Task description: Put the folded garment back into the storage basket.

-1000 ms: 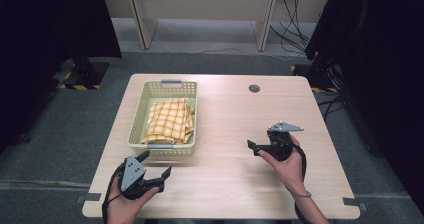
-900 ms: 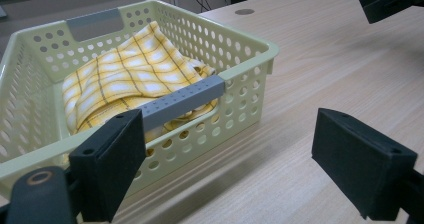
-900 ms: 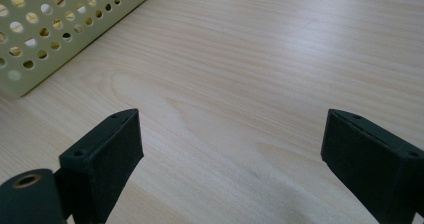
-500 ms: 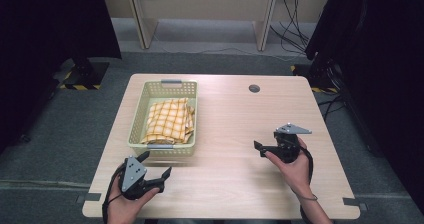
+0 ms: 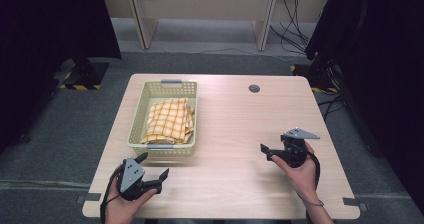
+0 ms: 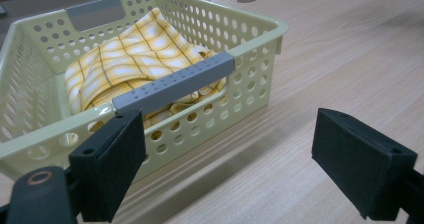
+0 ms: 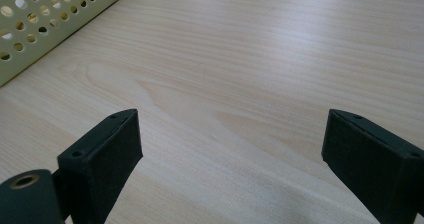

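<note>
High view — left gripper (image 5: pixel 153 165) and right gripper (image 5: pixel 266 151), both empty, jaws spread — checked cloth (image 5: pixel 169 120) in basket (image 5: pixel 136 125).

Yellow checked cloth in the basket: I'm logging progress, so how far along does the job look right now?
Done, by the look of it: nothing; the folded yellow checked cloth lies inside the pale green perforated plastic basket. In hand: nothing; the left gripper near the basket and the right gripper over the bare wooden table are both open. Left: presumably any handling of the cloth.
</note>
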Action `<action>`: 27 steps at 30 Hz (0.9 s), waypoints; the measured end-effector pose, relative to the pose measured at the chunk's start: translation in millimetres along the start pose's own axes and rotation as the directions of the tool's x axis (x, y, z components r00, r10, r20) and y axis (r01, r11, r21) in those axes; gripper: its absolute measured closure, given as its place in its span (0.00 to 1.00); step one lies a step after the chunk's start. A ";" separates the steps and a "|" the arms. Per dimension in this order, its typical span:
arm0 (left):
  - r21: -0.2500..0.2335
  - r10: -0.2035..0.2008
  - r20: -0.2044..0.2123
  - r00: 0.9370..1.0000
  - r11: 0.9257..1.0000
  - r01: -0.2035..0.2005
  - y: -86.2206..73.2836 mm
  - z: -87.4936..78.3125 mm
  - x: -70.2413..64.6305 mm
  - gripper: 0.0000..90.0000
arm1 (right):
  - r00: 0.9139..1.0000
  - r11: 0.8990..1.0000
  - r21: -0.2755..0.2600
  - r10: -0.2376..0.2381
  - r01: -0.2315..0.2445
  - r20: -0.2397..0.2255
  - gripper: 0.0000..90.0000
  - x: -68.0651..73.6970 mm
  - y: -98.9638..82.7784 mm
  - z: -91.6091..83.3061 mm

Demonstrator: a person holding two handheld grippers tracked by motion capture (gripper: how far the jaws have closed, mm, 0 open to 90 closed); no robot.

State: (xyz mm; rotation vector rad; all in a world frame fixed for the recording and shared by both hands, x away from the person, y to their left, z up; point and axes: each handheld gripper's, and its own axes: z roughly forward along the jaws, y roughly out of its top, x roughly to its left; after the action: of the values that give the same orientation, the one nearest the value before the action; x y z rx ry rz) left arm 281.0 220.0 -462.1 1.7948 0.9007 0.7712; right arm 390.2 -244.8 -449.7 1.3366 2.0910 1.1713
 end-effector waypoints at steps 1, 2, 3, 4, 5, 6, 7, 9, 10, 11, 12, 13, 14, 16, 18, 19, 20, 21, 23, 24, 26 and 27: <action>0.001 0.001 0.000 1.000 1.000 -0.001 -0.6 0.3 0.4 0.15 | 1.000 1.000 0.000 -0.001 0.001 0.001 0.11 -0.3 -0.4 -0.4; 0.004 0.001 0.001 1.000 1.000 -0.001 -1.2 0.5 0.7 0.15 | 1.000 1.000 0.000 0.000 0.000 0.001 0.11 -0.6 -0.9 -0.7; 0.007 0.003 0.000 1.000 1.000 -0.003 -1.7 0.8 1.0 0.15 | 1.000 1.000 0.002 0.000 0.000 0.003 0.11 -1.0 -1.3 -1.0; 0.008 0.003 -0.001 1.000 1.000 -0.003 -2.2 1.2 1.1 0.15 | 1.000 1.000 0.002 0.003 -0.003 0.003 0.11 -1.3 -1.7 -1.3; 0.009 0.004 0.000 1.000 1.000 -0.004 -2.5 1.5 1.4 0.15 | 1.000 1.000 0.002 0.004 -0.004 0.003 0.11 -1.6 -2.2 -1.5; 0.011 0.005 0.001 1.000 1.000 -0.005 -2.7 1.8 1.5 0.15 | 1.000 1.000 0.003 0.003 -0.003 0.004 0.11 -1.8 -2.7 -1.8; 0.012 0.007 0.002 1.000 1.000 -0.007 -2.8 2.0 1.7 0.15 | 1.000 1.000 0.003 0.002 -0.002 0.005 0.11 -2.0 -3.1 -2.3; 0.016 0.009 0.002 1.000 1.000 -0.009 -3.5 2.8 2.5 0.15 | 1.000 1.000 0.002 0.002 -0.002 0.005 0.11 -2.4 -4.0 -3.3; 0.017 0.012 0.000 1.000 1.000 -0.012 -4.0 3.2 3.1 0.15 | 1.000 1.000 0.002 0.002 -0.002 0.007 0.11 -2.9 -4.5 -3.9; 0.019 0.012 0.000 1.000 1.000 -0.012 -4.5 3.7 3.6 0.15 | 1.000 1.000 0.003 0.002 -0.002 0.009 0.11 -3.5 -5.0 -4.5; 0.021 0.010 -0.001 1.000 1.000 -0.010 -5.1 4.1 4.1 0.15 | 1.000 1.000 0.003 0.003 -0.003 0.010 0.11 -4.2 -5.5 -5.1; 0.023 0.011 -0.002 1.000 1.000 -0.011 -5.5 4.3 4.5 0.15 | 1.000 1.000 0.003 0.005 -0.005 0.012 0.11 -4.8 -6.0 -5.9; 0.026 0.014 -0.005 1.000 1.000 -0.014 -6.2 4.8 5.1 0.15 | 1.000 1.000 0.003 0.005 -0.005 0.013 0.11 -5.4 -6.4 -6.4; 0.033 0.020 -0.010 1.000 0.999 -0.020 -7.6 5.7 5.8 0.15 | 1.000 1.000 0.002 0.009 -0.009 0.016 0.11 -6.6 -7.6 -8.4; 0.037 0.020 -0.012 1.000 0.999 -0.019 -9.1 6.6 6.8 0.15 | 1.000 1.000 0.002 0.012 -0.012 0.018 0.11 -7.8 -8.9 -9.9; 0.038 0.020 -0.013 1.000 0.999 -0.020 -9.9 7.1 7.4 0.15 | 1.000 1.000 0.001 0.011 -0.011 0.020 0.11 -8.2 -9.4 -10.7; 0.038 0.019 -0.015 1.000 0.999 -0.018 -10.9 7.6 8.1 0.15 | 1.000 1.000 0.000 0.012 -0.012 0.021 0.11 -8.6 -10.0 -11.6; 0.040 0.018 -0.017 1.000 0.999 -0.017 -11.7 7.8 8.8 0.15 | 1.000 1.000 -0.001 0.014 -0.014 0.021 0.11 -8.9 -10.5 -12.4; 0.040 0.016 -0.019 1.000 0.999 -0.015 -13.2 8.3 9.6 0.15 | 1.000 1.000 -0.002 0.015 -0.014 0.023 0.11 -9.7 -11.5 -14.1; 0.042 0.017 -0.021 1.000 0.999 -0.016 -13.8 8.5 10.1 0.15 | 1.000 1.000 -0.003 0.016 -0.016 0.023 0.11 -10.1 -12.0 -14.8; 0.043 0.015 -0.023 1.000 0.999 -0.014 -14.9 9.2 10.8 0.15 | 1.000 1.000 -0.004 0.018 -0.018 0.025 0.11 -11.2 -12.9 -16.0; 0.045 0.014 -0.025 1.000 0.999 -0.013 -15.5 9.5 11.1 0.15 | 0.999 1.000 -0.004 0.022 -0.022 0.027 0.11 -11.6 -13.4 -16.5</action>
State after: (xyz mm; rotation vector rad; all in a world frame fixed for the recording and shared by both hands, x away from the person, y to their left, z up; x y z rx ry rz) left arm 290.9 229.2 -478.5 1.8355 0.9292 0.7896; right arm 376.7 -264.8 -452.4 1.3693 2.0595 1.1595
